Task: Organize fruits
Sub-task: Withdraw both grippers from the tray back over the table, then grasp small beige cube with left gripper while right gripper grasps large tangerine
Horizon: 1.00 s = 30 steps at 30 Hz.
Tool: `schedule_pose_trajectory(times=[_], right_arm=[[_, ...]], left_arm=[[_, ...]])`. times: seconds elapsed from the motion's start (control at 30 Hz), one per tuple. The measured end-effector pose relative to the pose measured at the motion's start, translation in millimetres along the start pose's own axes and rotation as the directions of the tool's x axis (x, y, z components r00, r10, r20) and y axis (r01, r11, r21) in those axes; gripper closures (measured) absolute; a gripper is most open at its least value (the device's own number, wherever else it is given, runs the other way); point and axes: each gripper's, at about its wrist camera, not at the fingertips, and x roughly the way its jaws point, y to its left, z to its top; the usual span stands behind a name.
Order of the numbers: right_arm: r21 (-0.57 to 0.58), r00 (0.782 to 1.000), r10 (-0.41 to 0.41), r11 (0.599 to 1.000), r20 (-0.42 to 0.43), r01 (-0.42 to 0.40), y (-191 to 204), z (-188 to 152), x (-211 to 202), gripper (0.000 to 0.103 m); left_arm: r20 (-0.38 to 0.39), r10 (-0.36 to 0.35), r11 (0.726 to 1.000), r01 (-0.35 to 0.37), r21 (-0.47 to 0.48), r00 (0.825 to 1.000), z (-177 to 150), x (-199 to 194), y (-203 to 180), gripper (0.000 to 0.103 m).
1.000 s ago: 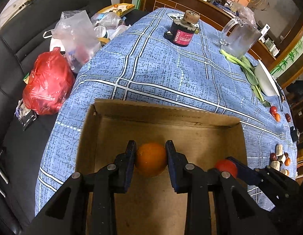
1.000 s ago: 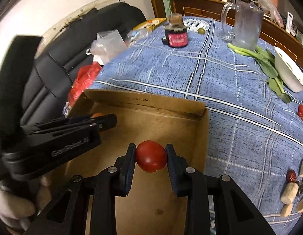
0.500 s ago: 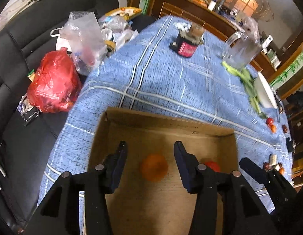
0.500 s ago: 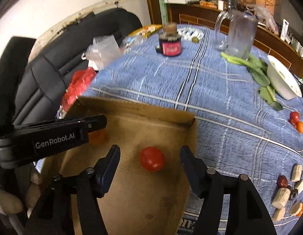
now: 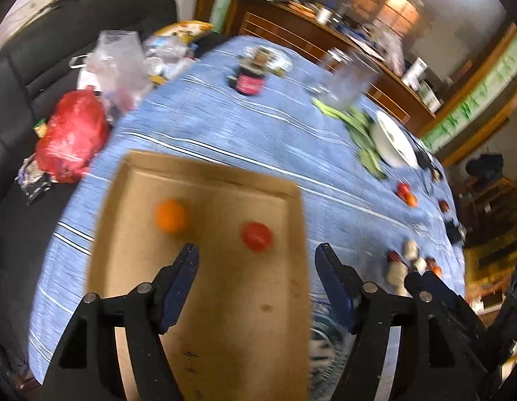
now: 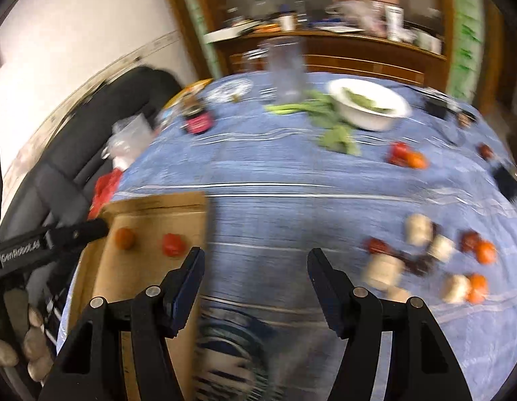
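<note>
Both grippers empty, jaws spread.
Your orange (image 5: 170,215) and tomato (image 5: 256,236) sit in the box (image 5: 225,300); pinch the soft tomato gently at its widest part.

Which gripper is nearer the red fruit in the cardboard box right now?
Left. The left gripper hangs open just short of the red fruit, over the cardboard box. The right gripper, also open, is past the box's right wall, above the tablecloth.

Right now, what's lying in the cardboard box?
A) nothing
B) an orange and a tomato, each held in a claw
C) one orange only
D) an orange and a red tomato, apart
D: the orange and the red tomato lie apart on the floor of the cardboard box, while the left claw and the right claw are open and hold nothing.
</note>
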Motion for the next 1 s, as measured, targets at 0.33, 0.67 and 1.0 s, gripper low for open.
schedule_pose_trajectory(times=[0.33,0.67,1.0], right_arm=[[0.201,0.993,-0.115,0.973,-0.014,0.116,-133.6,-36.1,-55.1,0.035],[0.366,0.991,-0.115,0.921,-0.075,0.135,-237.5,-81.6,-62.3,0.035],[0.246,0.994,-0.069,0.965,-0.088,0.089,-230.9,-67.6,-35.6,0.036]], left_arm=[[-0.059,-0.075,0.985,0.084,0.15,0.995,-37.9,20.6,-122.2,0.032],[-0.112,-0.026,0.971,0.052,0.233,0.993,-83.0,41.4,-173.2,0.032],[-0.182,-0.003,0.973,0.045,0.228,0.983,-107.9,80.5,-169.8,0.032]])
